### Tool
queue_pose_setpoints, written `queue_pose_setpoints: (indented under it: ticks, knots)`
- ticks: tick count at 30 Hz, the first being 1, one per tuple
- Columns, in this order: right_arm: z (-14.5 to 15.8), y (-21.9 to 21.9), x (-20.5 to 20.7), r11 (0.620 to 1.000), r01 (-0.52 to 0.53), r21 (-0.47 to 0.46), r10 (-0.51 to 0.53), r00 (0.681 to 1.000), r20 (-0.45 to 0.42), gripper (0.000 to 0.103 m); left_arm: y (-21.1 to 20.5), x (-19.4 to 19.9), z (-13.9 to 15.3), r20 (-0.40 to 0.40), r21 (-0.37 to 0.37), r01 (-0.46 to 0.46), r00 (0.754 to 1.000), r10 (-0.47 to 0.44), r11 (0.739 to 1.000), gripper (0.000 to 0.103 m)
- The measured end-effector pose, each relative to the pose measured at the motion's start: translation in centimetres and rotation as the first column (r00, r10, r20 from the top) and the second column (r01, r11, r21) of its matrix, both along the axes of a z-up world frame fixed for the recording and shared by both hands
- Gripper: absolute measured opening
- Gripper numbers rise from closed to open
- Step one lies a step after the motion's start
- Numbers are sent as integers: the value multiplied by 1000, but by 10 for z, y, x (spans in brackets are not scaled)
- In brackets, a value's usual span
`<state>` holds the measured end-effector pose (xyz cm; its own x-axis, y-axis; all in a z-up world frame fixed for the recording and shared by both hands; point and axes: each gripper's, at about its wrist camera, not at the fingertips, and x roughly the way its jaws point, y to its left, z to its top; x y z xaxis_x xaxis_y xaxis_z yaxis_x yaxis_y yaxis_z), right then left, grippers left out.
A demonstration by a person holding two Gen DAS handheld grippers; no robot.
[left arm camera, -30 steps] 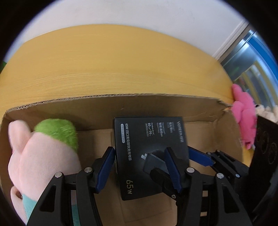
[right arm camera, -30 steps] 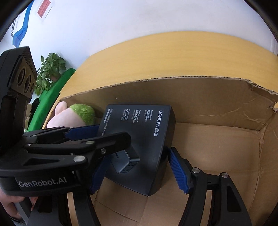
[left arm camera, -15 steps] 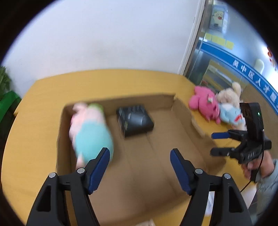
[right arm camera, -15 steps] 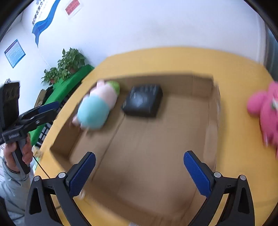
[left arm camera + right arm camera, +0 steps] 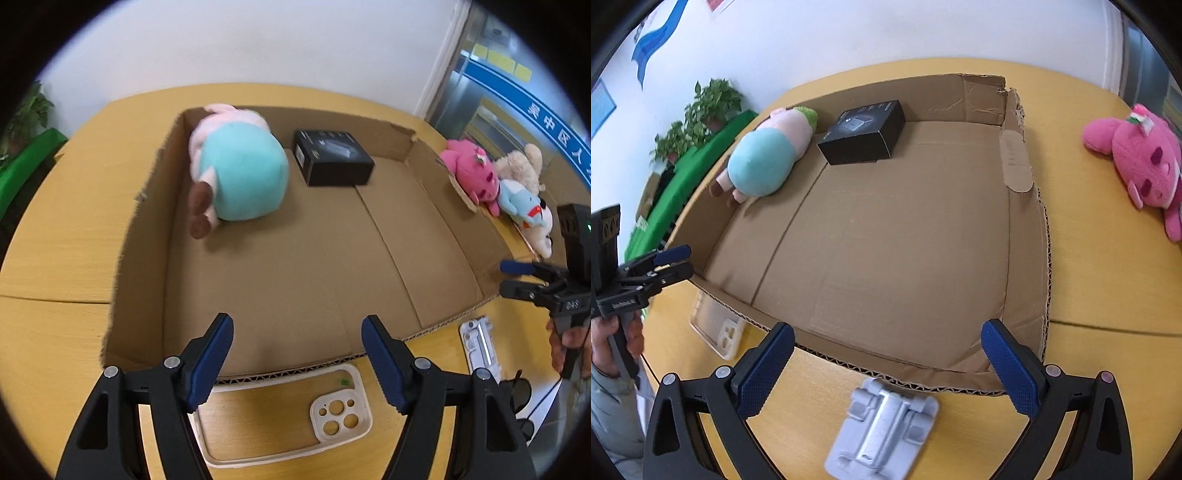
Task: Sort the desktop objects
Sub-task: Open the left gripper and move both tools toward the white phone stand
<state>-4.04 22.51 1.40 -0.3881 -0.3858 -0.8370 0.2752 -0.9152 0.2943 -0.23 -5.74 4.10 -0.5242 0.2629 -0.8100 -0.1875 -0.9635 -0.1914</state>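
Left wrist view only: sunglasses [image 5: 519,400], blue plush [image 5: 524,201], beige plush [image 5: 521,168].

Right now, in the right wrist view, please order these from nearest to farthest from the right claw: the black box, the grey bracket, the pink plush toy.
1. Grey bracket: on the table just below the right claw, outside the cardboard tray.
2. Pink plush toy: on the table, right of the tray.
3. Black box: inside the tray, by its far wall.

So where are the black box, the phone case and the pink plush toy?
black box [image 5: 334,162], left wrist view, top face.
phone case [image 5: 341,410], left wrist view, camera cutout end.
pink plush toy [image 5: 1141,155], right wrist view, head.
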Motion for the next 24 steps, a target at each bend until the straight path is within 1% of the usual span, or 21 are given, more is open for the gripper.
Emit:
queue_pose_setpoints:
  ticks: [2, 5, 7, 8, 9, 11, 12, 14, 15, 16, 17, 18, 20, 22, 24]
  knots:
    - [14, -2, 12, 1000, -2, -31, 1, 999, -42, 103, -2, 11, 13, -38, 17, -6, 999, 7, 1000, 72]
    - [47, 1, 48, 998, -11, -65, 2, 991, -137, 103, 10, 32, 38, -130, -4, 13, 991, -13, 1000, 72]
    - [59, 4, 71, 996, -12, -86, -3, 985, -170, 103, 26, 47, 49, -163, 6, 52, 985, -50, 999, 73]
    - [60, 4, 80, 996, -11, -85, -5, 984, -177, 103, 37, 55, 53, -174, 21, 85, 982, -80, 996, 74]
    - [55, 3, 92, 997, -10, -71, -2, 986, -165, 103, 47, 61, 55, -180, 38, 115, 978, -107, 993, 76]
    - [41, -2, 102, 999, -12, -34, 8, 992, -124, 103, 73, 71, 51, -172, 81, 193, 969, -177, 978, 77]
    - [26, -5, 107, 1000, -8, -15, 6, 996, -85, 103, 82, 73, 48, -162, 100, 214, 967, -197, 972, 77]
    - [3, -9, 111, 1000, 8, -5, -8, 1000, -20, 103, 101, 78, 36, -144, 150, 246, 964, -225, 957, 77]
    - [-11, -11, 113, 1000, 24, 13, -24, 1000, 5, 103, 107, 79, 31, -139, 161, 252, 963, -230, 954, 77]
    - [-20, -12, 114, 999, 36, 27, -36, 999, 19, 103, 114, 82, 23, -125, 157, 240, 967, -221, 958, 77]
    - [-28, -12, 114, 998, 46, 36, -47, 998, 33, 103, 119, 83, 15, -110, 128, 204, 976, -190, 971, 77]
    - [-37, -13, 113, 997, 58, 46, -61, 997, 48, 103, 123, 85, 10, -113, 99, 177, 980, -166, 979, 77]
    - [-47, -14, 110, 994, 82, 66, -85, 995, 50, 103, 123, 87, 3, -120, 71, 150, 983, -141, 986, 77]
    - [-56, -17, 107, 992, 101, 80, -106, 993, 60, 103, 118, 82, -5, -88, 91, 138, 988, -130, 986, 77]
    - [-65, -25, 107, 989, 99, 112, -105, 993, 56, 99, 113, 79, -11, -64, 97, 121, 991, -115, 988, 77]
